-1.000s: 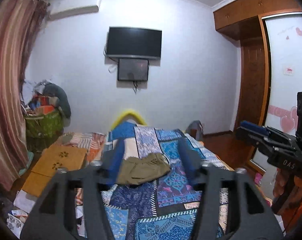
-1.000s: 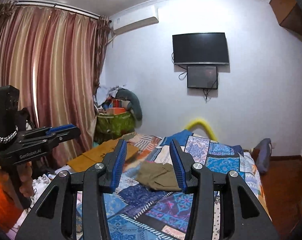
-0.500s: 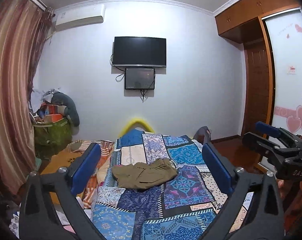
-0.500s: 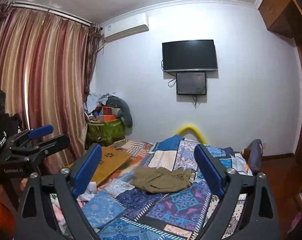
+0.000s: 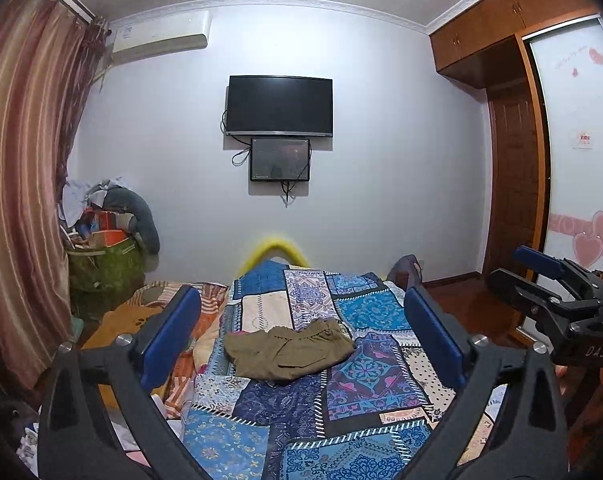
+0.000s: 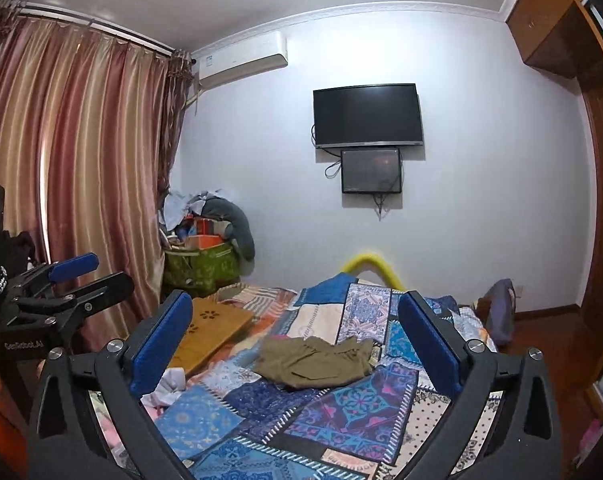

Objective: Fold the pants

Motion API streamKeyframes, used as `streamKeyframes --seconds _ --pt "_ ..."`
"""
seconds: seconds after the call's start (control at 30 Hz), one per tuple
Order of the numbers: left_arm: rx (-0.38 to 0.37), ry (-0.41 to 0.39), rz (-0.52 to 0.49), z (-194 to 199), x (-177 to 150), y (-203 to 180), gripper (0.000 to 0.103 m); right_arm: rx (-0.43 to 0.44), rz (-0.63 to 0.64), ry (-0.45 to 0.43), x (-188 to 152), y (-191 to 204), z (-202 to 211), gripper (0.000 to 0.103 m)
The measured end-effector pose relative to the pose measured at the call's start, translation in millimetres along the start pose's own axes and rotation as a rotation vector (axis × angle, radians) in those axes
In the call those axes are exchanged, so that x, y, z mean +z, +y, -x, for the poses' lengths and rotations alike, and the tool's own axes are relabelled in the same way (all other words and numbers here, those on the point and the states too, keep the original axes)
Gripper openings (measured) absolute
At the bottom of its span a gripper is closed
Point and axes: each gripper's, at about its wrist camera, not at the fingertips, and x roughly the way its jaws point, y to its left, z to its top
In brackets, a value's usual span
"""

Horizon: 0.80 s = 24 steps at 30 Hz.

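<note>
Both grippers — left gripper, right gripper, opening — clear of pants.

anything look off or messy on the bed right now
The olive pants lie crumpled in a heap mid-bed on the patchwork quilt, not spread flat and not folded. Near the bed's left edge a white cloth is bunched up. Nothing looks spilled or damaged.
</note>
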Motion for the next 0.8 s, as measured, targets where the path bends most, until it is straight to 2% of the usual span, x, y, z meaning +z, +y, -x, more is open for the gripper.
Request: streamKeyframes --seconds 0.8 --pt "-0.020 0.030 0.008 -8.5 -6.8 -0.9 0.103 -0.025 -0.016 0.034 -4.6 -5.6 -1.8 0.102"
